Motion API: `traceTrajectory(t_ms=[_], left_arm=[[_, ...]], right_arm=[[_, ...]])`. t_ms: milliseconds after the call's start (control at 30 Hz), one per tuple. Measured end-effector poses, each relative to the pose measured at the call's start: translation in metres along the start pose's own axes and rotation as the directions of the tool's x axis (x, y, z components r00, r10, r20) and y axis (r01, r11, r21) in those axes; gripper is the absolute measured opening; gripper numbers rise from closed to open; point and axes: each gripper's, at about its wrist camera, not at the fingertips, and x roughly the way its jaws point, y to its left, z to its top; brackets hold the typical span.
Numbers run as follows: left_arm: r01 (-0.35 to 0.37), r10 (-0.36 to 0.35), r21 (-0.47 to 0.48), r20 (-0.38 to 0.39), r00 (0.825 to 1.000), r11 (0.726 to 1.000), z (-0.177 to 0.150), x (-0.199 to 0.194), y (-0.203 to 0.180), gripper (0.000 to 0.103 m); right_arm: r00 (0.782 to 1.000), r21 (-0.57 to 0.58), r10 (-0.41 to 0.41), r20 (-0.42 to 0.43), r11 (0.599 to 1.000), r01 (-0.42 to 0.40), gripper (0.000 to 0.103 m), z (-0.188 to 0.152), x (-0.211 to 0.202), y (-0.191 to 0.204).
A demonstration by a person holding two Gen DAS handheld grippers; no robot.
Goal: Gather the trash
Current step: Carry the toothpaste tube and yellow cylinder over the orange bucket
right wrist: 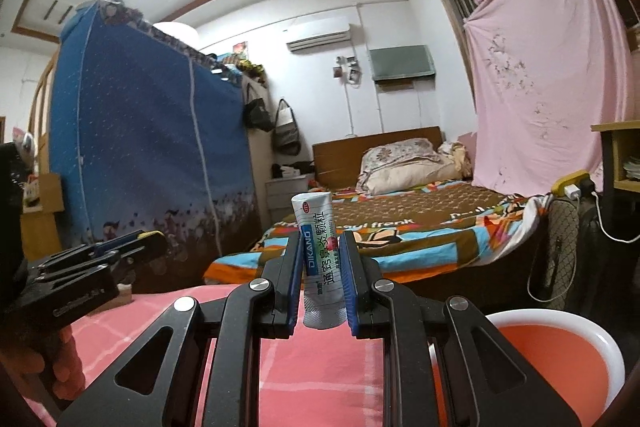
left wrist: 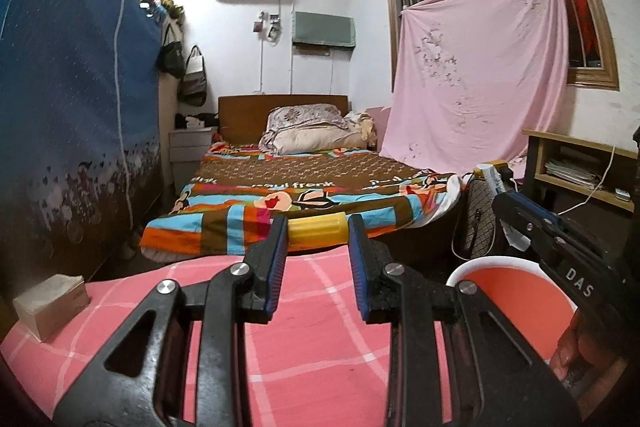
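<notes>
Now left tool [left wrist: 318, 227] grips yellow tube [left wrist: 317, 225].

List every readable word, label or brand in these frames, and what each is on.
"DIKANG": blue band on the sachet held in the right gripper.
Chinese characters on the same sachet: too unclear for me to transcribe.
"paul frank": bedspread.
"DAS": right gripper body, cut off.
Yellow tube in the left gripper: no text shows.
</notes>
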Motion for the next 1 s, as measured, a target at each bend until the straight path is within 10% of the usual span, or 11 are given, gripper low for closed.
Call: traceTrajectory(t_ms=[1000], left_arm=[[0.246, -0.242, 0.109, -0.05, 0.969, 0.963, -0.011, 0.016, -0.102, 0.013]], right_arm=[[0.974, 0.129, -0.227, -0.001, 0.966, 0.225, 0.018, 0.004, -0.036, -0.069]])
